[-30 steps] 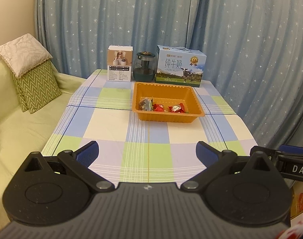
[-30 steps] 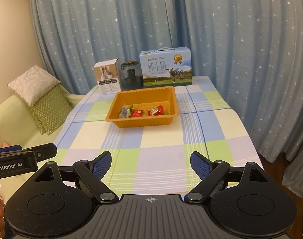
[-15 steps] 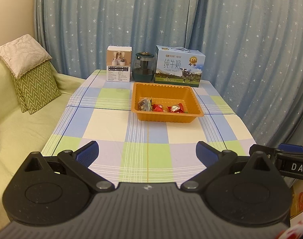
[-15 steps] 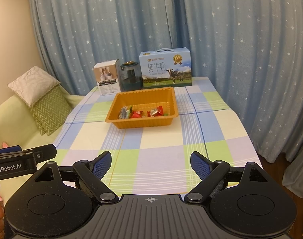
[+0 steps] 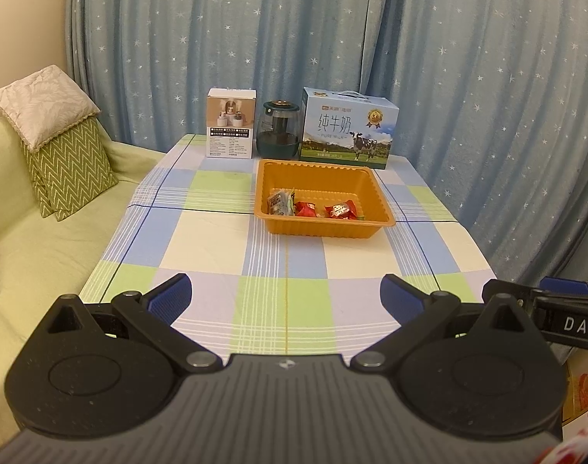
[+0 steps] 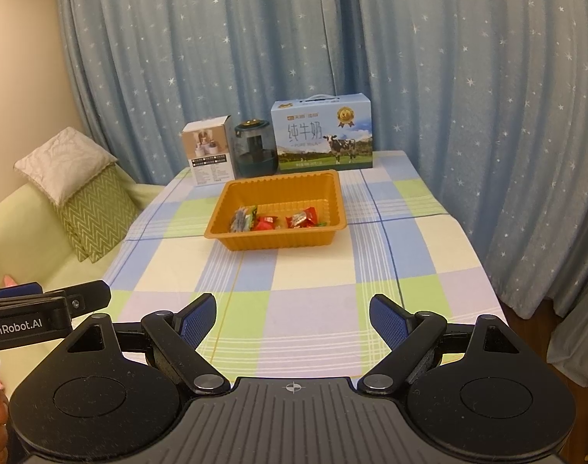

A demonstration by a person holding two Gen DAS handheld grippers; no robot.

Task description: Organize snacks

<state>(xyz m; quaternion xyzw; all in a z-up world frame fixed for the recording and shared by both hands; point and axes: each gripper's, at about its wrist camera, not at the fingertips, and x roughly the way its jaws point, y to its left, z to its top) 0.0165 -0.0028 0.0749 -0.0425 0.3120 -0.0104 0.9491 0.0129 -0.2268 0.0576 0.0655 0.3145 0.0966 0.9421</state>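
Nothing has shifted this past second: both your left gripper [image 5: 286, 301] and right gripper [image 6: 292, 319] hang spread and empty (snacks [image 5: 311, 207] already in the tray [image 5: 382, 212]).

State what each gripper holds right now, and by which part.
Nothing. The left gripper and right gripper are both open and empty; the snacks lie in the orange tray.

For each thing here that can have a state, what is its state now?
left gripper: open, holding nothing
right gripper: open, holding nothing
orange tray: upright, snacks inside
snacks: wrapped, along the tray's near side
milk box: closed, upright
glass jar: lid on
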